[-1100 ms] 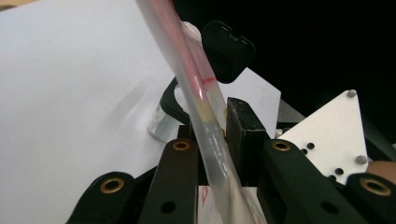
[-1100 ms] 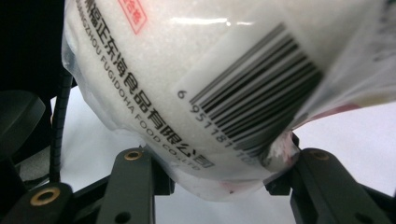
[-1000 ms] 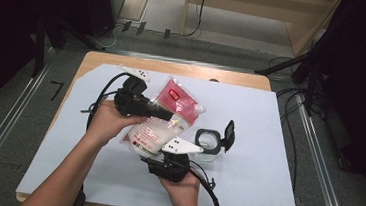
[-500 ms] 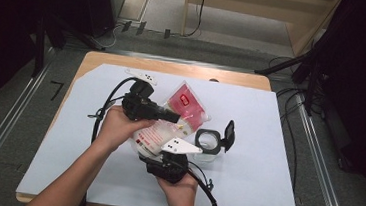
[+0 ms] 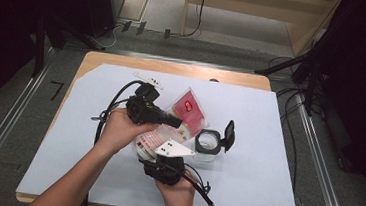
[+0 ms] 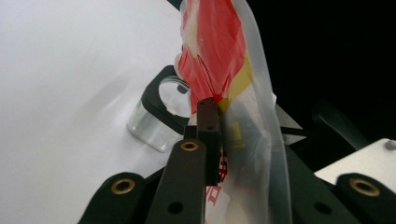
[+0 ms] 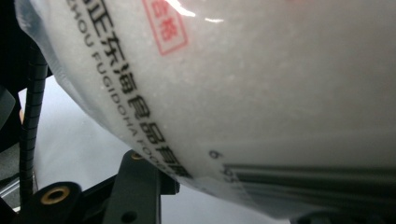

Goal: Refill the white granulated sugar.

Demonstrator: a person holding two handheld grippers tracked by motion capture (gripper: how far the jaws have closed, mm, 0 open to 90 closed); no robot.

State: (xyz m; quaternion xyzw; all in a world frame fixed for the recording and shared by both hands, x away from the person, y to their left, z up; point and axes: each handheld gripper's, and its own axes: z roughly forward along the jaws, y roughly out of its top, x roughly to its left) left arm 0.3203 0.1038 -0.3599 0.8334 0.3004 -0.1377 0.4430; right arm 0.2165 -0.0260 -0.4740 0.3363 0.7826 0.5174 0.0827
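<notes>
A clear plastic bag of white grains (image 5: 151, 139) with a red label (image 5: 189, 107) is held up over the table between both grippers. My left gripper (image 5: 175, 121) is shut on the bag's upper red part (image 6: 219, 56), with its jaws pinching the film (image 6: 219, 121). My right gripper (image 5: 162, 154) holds the bag's lower end from the near side. In the right gripper view the printed bag (image 7: 261, 84) bulges over the jaws, with one finger (image 7: 135, 186) under it. A clear jar (image 5: 206, 145) with its black flip lid (image 5: 229, 132) open stands just right of the bag.
A white sheet (image 5: 273, 191) covers the wooden table. A small white strip (image 5: 149, 80) lies near the far edge. Cables trail from both grippers toward the near left. Dark stands and floor cables surround the table.
My left hand has shifted a little to the right with the bag's top, bringing the bag nearer the jar. The right gripper has stayed in place.
</notes>
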